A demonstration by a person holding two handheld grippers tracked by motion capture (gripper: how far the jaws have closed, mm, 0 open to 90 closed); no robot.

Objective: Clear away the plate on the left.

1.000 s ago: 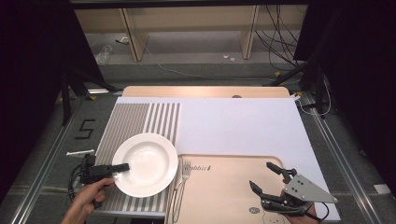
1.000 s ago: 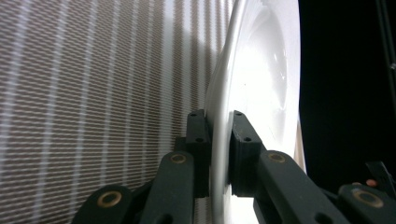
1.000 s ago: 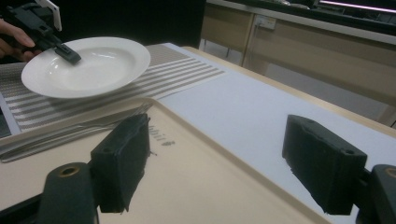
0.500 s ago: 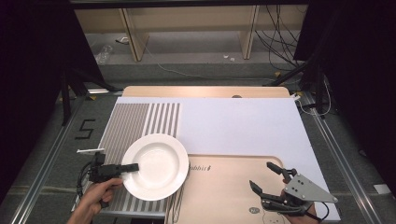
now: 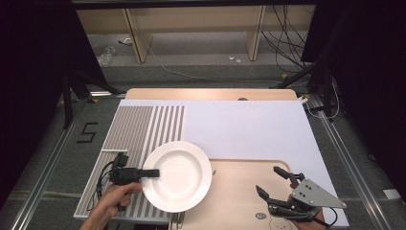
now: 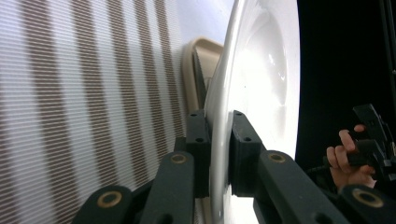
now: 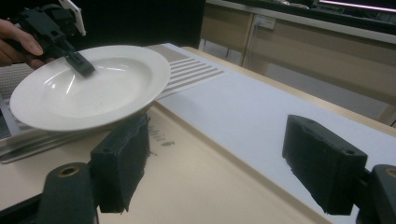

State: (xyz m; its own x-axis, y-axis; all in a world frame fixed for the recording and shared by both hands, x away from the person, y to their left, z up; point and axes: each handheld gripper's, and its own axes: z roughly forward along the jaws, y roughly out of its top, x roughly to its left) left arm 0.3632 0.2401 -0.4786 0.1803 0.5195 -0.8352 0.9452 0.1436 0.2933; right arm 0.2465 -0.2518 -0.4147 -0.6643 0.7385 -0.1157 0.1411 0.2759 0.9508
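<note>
Now the left gripper (image 5: 149, 172), clamped on the rim of the white soup plate (image 5: 178, 175), has carried it rightward over the wooden tray's (image 5: 239, 201) edge, nearing set-down, while the right gripper (image 5: 276, 189) waits, jaws spread and empty.

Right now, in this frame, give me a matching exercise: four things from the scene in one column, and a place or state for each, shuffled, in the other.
Things:
1. plate
2. left gripper
3. right gripper
4. tray

Places or states:
A. open, holding nothing, over the tray
B. beige, lying at the near edge of the table
C. white, gripped by its rim, partly over the striped mat
D. shut on the plate's rim

Pairs: 1-C, 2-D, 3-A, 4-B
</note>
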